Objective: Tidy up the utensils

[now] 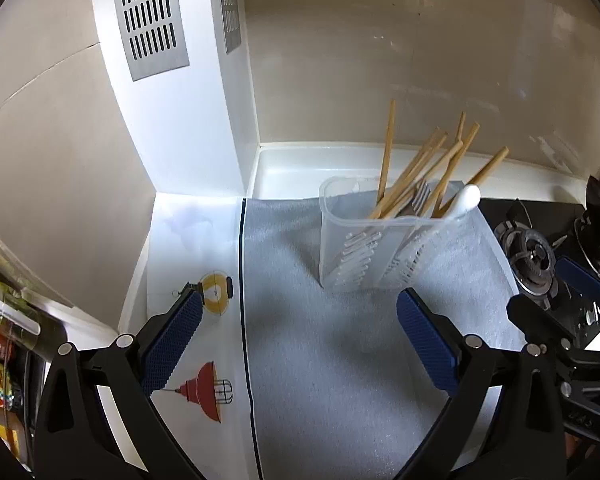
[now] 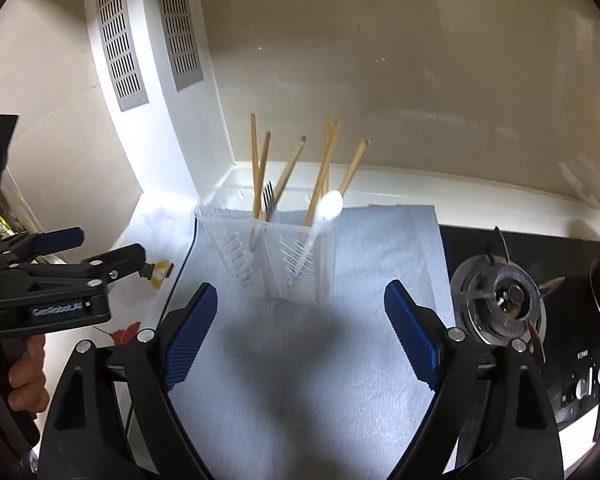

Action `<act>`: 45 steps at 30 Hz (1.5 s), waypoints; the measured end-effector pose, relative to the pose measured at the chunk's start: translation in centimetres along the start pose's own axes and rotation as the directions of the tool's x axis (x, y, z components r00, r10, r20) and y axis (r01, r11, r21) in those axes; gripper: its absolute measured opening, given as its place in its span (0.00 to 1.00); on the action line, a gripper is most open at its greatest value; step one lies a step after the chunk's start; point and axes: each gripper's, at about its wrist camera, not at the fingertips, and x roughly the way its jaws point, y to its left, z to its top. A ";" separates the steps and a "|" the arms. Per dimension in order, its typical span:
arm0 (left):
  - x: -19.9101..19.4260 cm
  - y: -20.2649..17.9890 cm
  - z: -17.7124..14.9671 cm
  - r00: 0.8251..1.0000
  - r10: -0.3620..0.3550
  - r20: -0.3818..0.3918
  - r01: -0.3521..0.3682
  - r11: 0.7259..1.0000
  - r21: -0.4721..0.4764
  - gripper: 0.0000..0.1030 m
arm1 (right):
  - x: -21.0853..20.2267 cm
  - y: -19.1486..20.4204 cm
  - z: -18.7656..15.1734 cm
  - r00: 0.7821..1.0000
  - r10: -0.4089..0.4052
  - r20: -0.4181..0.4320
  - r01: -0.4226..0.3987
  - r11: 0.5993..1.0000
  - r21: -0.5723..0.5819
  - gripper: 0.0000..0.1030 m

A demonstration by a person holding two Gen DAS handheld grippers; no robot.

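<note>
I see both my left tongs point(image 1: 298, 336) and right tongs point(image 2: 300, 332) released and empty. The clear utensil holder point(image 2: 278, 256) stands upright on the grey mat point(image 2: 300, 380), with chopsticks point(image 2: 256, 168), a fork point(image 2: 269, 200) and a white spoon point(image 2: 328, 206) inside it.

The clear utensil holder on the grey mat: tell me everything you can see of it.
The utensil holder is a clear plastic tub, upright on the grey mat, split by a wall into two compartments with slotted sides. Wooden chopsticks lean in both; a metal fork stands tines up in the left one, a white spoon in the right. Neither gripper touches it.
</note>
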 end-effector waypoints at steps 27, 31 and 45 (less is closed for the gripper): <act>-0.5 -0.5 -0.9 0.999 0.036 -0.004 -0.036 0.999 0.025 0.92 | -0.3 0.5 -0.5 1.000 0.002 -0.024 -0.002 1.000 0.010 0.84; -0.4 -0.3 -0.9 0.999 0.035 -0.010 -0.035 0.999 0.019 0.92 | -0.3 0.7 -0.5 1.000 0.005 -0.025 -0.005 1.000 0.007 0.86; -0.1 -0.2 -0.9 0.999 0.039 -0.011 -0.039 0.999 0.022 0.92 | 0.4 0.4 -0.3 0.998 -0.025 -0.053 0.026 0.999 0.025 0.95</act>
